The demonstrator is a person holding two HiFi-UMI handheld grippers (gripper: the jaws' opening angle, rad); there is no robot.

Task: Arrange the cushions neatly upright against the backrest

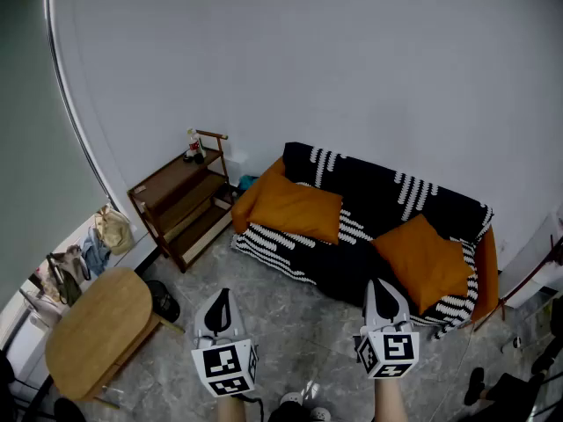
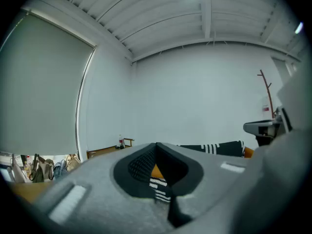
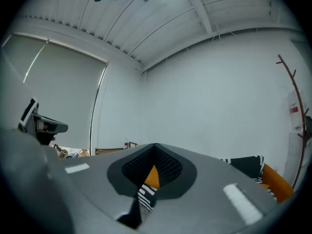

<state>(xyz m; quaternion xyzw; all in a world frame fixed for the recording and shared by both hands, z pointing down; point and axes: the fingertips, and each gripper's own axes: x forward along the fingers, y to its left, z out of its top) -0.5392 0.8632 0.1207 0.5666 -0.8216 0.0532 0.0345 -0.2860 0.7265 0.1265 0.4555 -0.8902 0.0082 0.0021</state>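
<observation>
Wall: plain pale wall (image 1: 308, 60), filling the upper half of the head view.

Floor: grey stone-look tiled floor (image 1: 299, 319), across the lower part of the frame.

Sofa: orange sofa draped in a black fabric throw with white stripes (image 1: 378, 196), set right of centre, its backrest against the wall.

Table: light wooden oval table (image 1: 92, 328), lower left.

Shelf: dark brown stepped wooden shelf unit (image 1: 180, 205), left of the sofa; a small bottle is seen on its top.

Cushions (task items): two square orange fabric cushions.
- The left orange cushion (image 1: 295, 207) is seen at the sofa's left end.
- The right orange cushion (image 1: 424, 262) is seen on the seat toward the right end, near the front edge.
- Both appear to be lying slumped on the seat, not upright against the backrest. The arranging is judged not begun.

Grippers:
- The left gripper (image 1: 223, 297) and the right gripper (image 1: 380, 288) are held over the floor, short of the sofa.
- Both pairs of jaws are pressed together with nothing between them. Only distant cushion and throw are glimpsed past the tips.

Risks judged from here:
- No hold is possible until the jaws are parted.
- A soft cushion pinched by a corner may sag or slip.
- The loose throw could be caught with a cushion and dragged out of place.
- The right cushion could be nudged off the front edge.
- A cushion stood too steeply may flop forward.
</observation>
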